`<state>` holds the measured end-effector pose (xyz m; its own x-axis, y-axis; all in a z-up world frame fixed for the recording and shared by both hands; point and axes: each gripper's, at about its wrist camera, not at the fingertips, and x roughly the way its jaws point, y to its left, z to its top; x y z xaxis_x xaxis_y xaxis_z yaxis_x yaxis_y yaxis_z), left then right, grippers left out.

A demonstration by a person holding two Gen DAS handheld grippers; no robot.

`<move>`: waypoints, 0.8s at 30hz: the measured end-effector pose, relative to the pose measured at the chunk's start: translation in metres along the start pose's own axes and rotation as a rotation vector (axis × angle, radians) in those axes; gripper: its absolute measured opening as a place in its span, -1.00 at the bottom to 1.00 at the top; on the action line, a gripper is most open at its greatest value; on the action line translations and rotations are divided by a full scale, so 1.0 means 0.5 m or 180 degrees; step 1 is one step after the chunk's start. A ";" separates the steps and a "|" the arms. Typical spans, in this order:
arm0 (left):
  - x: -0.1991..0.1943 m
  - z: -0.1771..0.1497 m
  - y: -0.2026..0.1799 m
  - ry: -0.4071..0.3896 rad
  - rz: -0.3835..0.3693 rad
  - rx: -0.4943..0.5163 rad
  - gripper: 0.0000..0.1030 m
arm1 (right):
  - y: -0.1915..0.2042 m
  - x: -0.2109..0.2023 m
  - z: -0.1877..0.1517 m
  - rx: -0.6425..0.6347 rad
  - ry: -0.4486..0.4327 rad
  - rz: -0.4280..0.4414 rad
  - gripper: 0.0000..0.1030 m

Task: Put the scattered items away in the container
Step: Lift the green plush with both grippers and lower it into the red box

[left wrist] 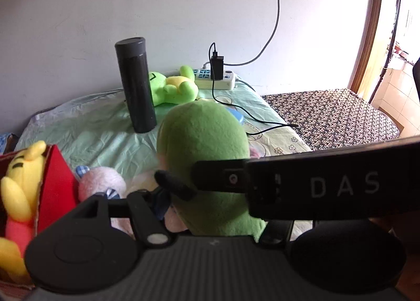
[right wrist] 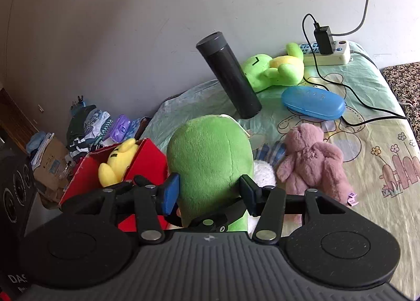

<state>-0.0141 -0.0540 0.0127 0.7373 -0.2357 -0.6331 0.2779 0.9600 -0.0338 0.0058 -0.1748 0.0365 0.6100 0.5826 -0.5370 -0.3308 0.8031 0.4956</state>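
Right wrist view: the right gripper point(right wrist: 210, 190) pinches a big green plush toy point(right wrist: 210, 159), its 2 pads pressed into the toy's sides, the left pad blue. The toy sits up between the fingers, just right of a red box point(right wrist: 152, 154) that holds a yellow plush bear point(right wrist: 118, 164). To the right, a mauve plush bear point(right wrist: 312, 159) lies face down on the pale green bedsheet point(right wrist: 367, 127), with a white fluffy toy point(right wrist: 262, 172) beside it. Farther back stand a black flask point(right wrist: 228, 77), a bright green frog plush point(right wrist: 273, 67), a blue case point(right wrist: 312, 102) and a white power strip point(right wrist: 333, 54) with a black charger point(right wrist: 324, 38) plugged in.

In the left wrist view, the left gripper point(left wrist: 207, 185) is also at the same green toy; the right gripper's body crosses in front of it, so I cannot tell whether both its pads press the toy. The red box is at the left edge.
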 end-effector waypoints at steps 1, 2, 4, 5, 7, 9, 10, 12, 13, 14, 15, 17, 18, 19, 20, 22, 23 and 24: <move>-0.013 -0.006 0.003 -0.0019 0.0028 -0.0004 0.19 | 0.011 -0.004 -0.008 -0.0036 -0.0015 0.0022 0.04; -0.027 -0.011 0.007 -0.0041 0.0062 -0.0009 0.19 | 0.022 -0.006 -0.014 -0.0079 -0.0033 0.0040 0.04; -0.053 -0.017 0.019 -0.0087 0.0121 -0.0034 0.19 | 0.050 -0.012 -0.028 -0.0204 -0.0092 0.0077 0.04; -0.068 -0.019 0.026 -0.0112 0.0145 -0.0057 0.19 | 0.064 -0.013 -0.033 -0.0266 -0.0120 0.0096 0.05; -0.094 -0.023 0.043 -0.0158 0.0190 -0.0096 0.19 | 0.089 -0.013 -0.038 -0.0361 -0.0166 0.0143 0.05; -0.115 -0.025 0.065 -0.0204 0.0227 -0.0117 0.19 | 0.115 -0.007 -0.039 -0.0408 -0.0197 0.0200 0.05; -0.125 -0.026 0.076 -0.0226 0.0231 -0.0133 0.18 | 0.127 -0.004 -0.040 -0.0420 -0.0209 0.0222 0.05; -0.146 -0.026 0.107 -0.0271 0.0213 -0.0181 0.17 | 0.149 0.005 -0.040 -0.0416 -0.0230 0.0250 0.05; -0.155 -0.025 0.122 -0.0293 0.0202 -0.0197 0.17 | 0.161 0.011 -0.040 -0.0411 -0.0239 0.0263 0.05; -0.164 -0.026 0.138 -0.0320 0.0198 -0.0201 0.17 | 0.172 0.016 -0.039 -0.0405 -0.0249 0.0274 0.05; -0.173 -0.026 0.152 -0.0348 0.0201 -0.0196 0.17 | 0.185 0.023 -0.038 -0.0395 -0.0259 0.0288 0.05; -0.196 -0.030 0.187 -0.0406 0.0221 -0.0165 0.17 | 0.213 0.037 -0.036 -0.0392 -0.0286 0.0309 0.05; -0.205 -0.030 0.206 -0.0424 0.0227 -0.0151 0.17 | 0.233 0.044 -0.037 -0.0404 -0.0310 0.0319 0.05; -0.215 -0.029 0.228 -0.0436 0.0226 -0.0148 0.17 | 0.252 0.053 -0.038 -0.0417 -0.0331 0.0322 0.05; -0.225 -0.029 0.251 -0.0451 0.0223 -0.0157 0.17 | 0.271 0.062 -0.039 -0.0427 -0.0347 0.0320 0.06; -0.242 -0.029 0.300 -0.0487 0.0236 -0.0169 0.17 | 0.314 0.084 -0.041 -0.0477 -0.0389 0.0329 0.06; -0.249 -0.030 0.325 -0.0496 0.0253 -0.0171 0.17 | 0.333 0.096 -0.040 -0.0495 -0.0403 0.0340 0.06; -0.255 -0.032 0.350 -0.0498 0.0268 -0.0173 0.17 | 0.354 0.112 -0.040 -0.0501 -0.0402 0.0354 0.06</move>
<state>-0.0692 0.1467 0.0752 0.8445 -0.1707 -0.5076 0.1805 0.9831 -0.0303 -0.0331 0.0024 0.0805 0.6456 0.6564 -0.3903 -0.5033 0.7501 0.4290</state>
